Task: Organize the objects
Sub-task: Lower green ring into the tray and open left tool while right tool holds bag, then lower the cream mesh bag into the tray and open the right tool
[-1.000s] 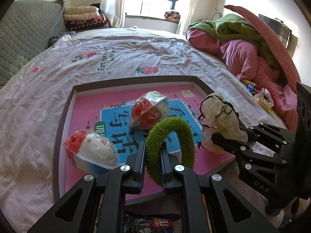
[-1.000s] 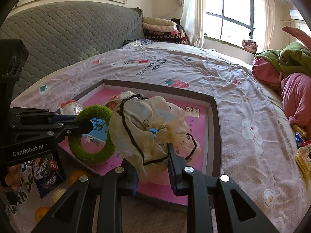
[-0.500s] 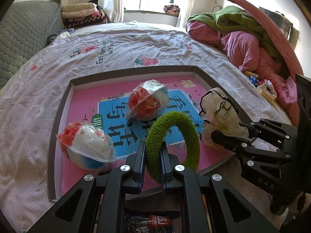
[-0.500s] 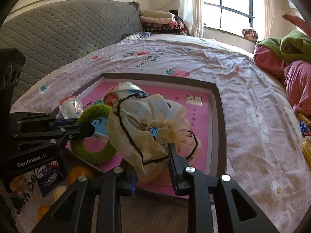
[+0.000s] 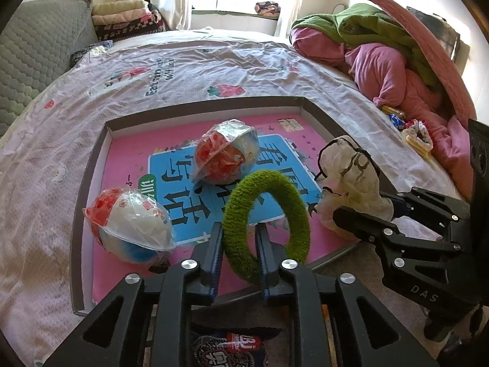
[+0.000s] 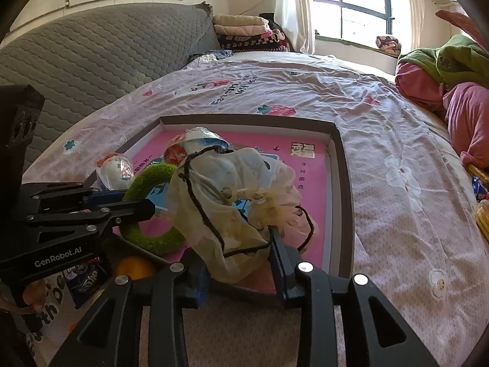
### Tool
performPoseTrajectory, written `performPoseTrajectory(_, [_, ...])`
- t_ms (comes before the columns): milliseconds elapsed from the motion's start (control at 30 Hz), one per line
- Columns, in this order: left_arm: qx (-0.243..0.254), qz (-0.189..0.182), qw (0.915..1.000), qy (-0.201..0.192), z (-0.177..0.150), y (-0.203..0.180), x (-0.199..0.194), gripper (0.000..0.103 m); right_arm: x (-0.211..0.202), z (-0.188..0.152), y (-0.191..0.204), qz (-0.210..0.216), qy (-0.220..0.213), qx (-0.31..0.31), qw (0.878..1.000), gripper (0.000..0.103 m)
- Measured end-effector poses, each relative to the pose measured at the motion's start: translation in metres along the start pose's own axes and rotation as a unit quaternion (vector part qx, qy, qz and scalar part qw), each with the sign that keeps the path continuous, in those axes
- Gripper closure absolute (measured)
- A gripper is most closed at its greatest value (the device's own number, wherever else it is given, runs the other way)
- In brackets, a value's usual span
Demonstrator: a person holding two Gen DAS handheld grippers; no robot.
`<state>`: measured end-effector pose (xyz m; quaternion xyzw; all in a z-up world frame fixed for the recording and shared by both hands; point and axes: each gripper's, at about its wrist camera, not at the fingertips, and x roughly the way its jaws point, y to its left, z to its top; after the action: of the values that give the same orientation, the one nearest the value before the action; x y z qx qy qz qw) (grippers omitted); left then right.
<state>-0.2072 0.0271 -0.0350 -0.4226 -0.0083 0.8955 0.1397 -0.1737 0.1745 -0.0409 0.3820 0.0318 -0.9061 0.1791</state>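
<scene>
My left gripper [image 5: 237,235] is shut on a fuzzy green ring [image 5: 275,211] and holds it upright over the near edge of a shallow box lid with a pink floor [image 5: 128,140]. My right gripper [image 6: 238,250] is shut on a cream sheer scrunchie with black trim [image 6: 232,202], above the lid's near right part; it also shows in the left wrist view [image 5: 351,177]. Two plastic-wrapped balls lie in the lid: a red one [image 5: 226,156] in the middle and a white, red and blue one [image 5: 131,226] at near left.
The lid lies on a bed with a pink printed sheet [image 5: 183,67]. Pink and green bedding [image 5: 382,55] is piled at right. Snack packets [image 5: 238,345] and an orange [image 6: 134,267] lie below the lid's near edge. A grey quilted headboard [image 6: 91,55] stands at left.
Both grippers have moved forward over the lid with their loads still gripped, so the lid and the wrapped balls look nearer. Nothing was let go.
</scene>
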Motion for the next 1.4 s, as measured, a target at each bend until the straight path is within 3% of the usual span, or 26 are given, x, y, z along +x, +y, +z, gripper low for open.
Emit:
performPoseTrajectory(167, [-0.006,-0.005,1.0000,-0.005,0.002,0.000,-0.005,0.078,-0.005,-0.002,-0.001,-0.003,-0.003,0.008,1.000,0.065])
performPoseTrajectory(333, [-0.008,-0.011,0.9999,-0.005,0.004,0.001,-0.007,0.068,-0.008,-0.003,-0.001,-0.007,-0.005,0.004,1.000,0.065])
performPoseTrajectory(433, [-0.007,-0.013,0.9999,-0.005,0.004,-0.001,-0.009,0.066,-0.009,-0.003,0.001,-0.010,-0.006,0.001,1.000,0.065])
performPoseTrajectory(1067, [-0.015,-0.018,0.9997,-0.011,0.009,0.002,-0.019,0.065,-0.012,-0.004,0.002,-0.028,-0.012,-0.004,1.000,0.060])
performPoseTrajectory(1400, [-0.019,-0.007,0.9993,-0.032,0.008,0.004,-0.047,0.065,-0.027,-0.003,0.015,-0.041,-0.034,-0.030,0.998,0.060])
